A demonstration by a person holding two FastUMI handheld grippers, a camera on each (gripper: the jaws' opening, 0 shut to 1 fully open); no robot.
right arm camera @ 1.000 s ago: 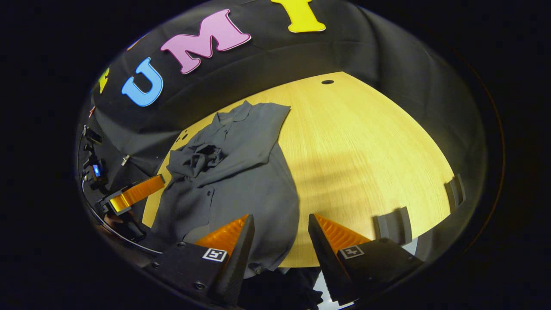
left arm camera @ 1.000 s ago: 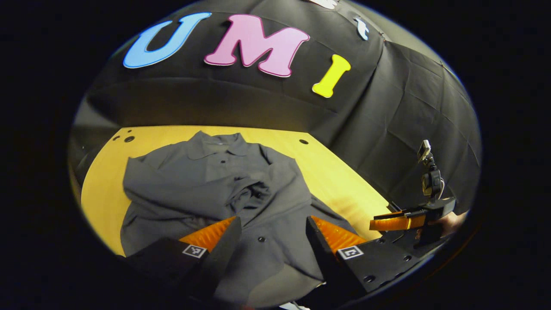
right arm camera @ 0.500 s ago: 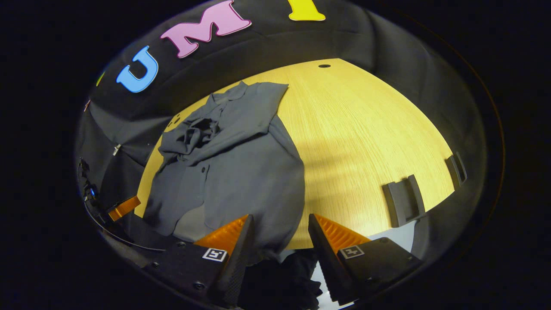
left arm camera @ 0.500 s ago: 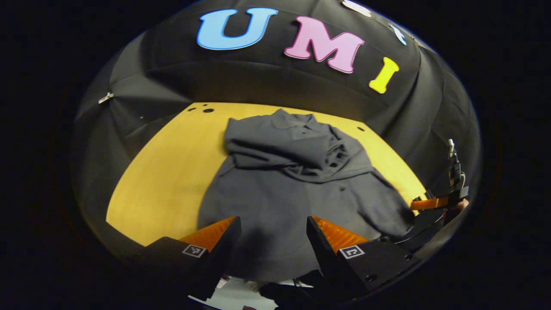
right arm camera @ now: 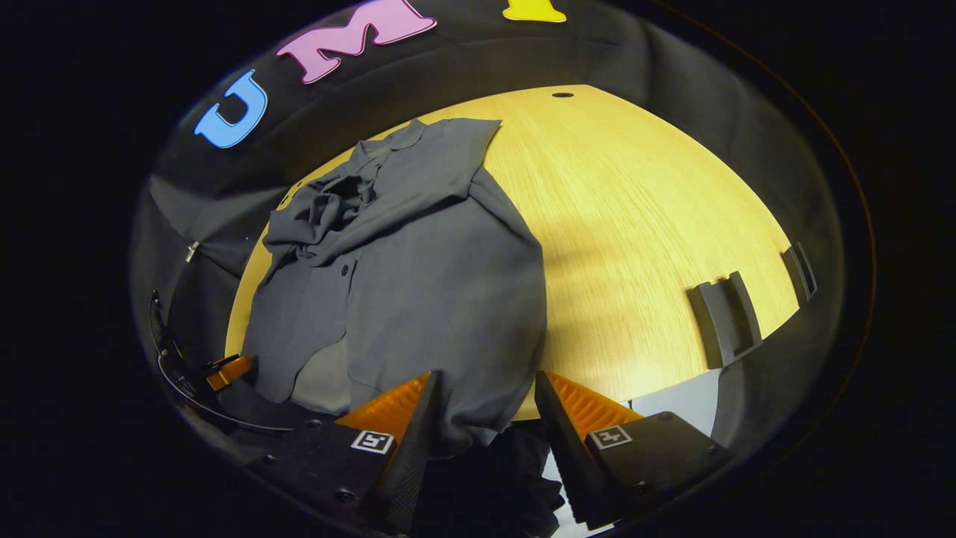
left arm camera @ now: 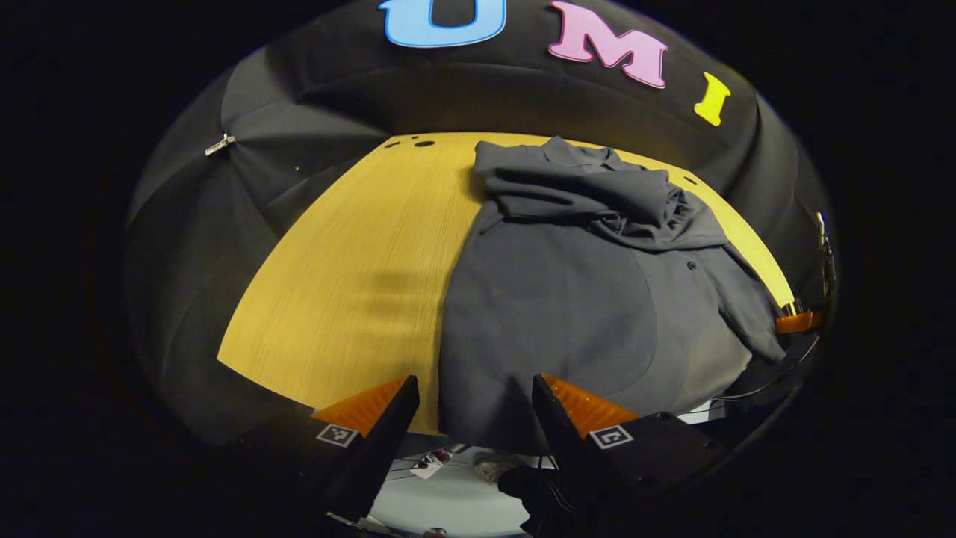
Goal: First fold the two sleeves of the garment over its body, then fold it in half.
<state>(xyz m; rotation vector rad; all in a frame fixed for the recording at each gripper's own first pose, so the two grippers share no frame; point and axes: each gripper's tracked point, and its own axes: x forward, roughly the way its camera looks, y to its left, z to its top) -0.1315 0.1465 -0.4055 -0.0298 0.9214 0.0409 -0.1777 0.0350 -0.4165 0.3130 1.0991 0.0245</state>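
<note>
1. The shirt (left arm camera: 567, 299) is grey, soft, matte cloth with small dark buttons (left arm camera: 691, 265) down its front and a flat collar (right arm camera: 407, 138).
2. It lies on a yellow wooden table (left arm camera: 351, 254) with fine straight grain and a rounded edge.
3. Both sleeves (left arm camera: 590, 198) are folded across the chest in a rumpled, creased heap, while the lower body lies smooth.
4. The shirt's long axis runs from the near table edge to the far one: collar towards the black cloth wall (left arm camera: 299, 134), hem (right arm camera: 463, 441) hanging slightly over the near edge.
5. The left gripper (left arm camera: 470, 418) is spread wide, holding nothing, at the hem's left corner.
6. The right gripper (right arm camera: 482, 418) is likewise spread and holding nothing, at the hem's right corner.
7. Two dark slotted blocks (right arm camera: 724, 317) stand on the table, well apart from the shirt.
</note>
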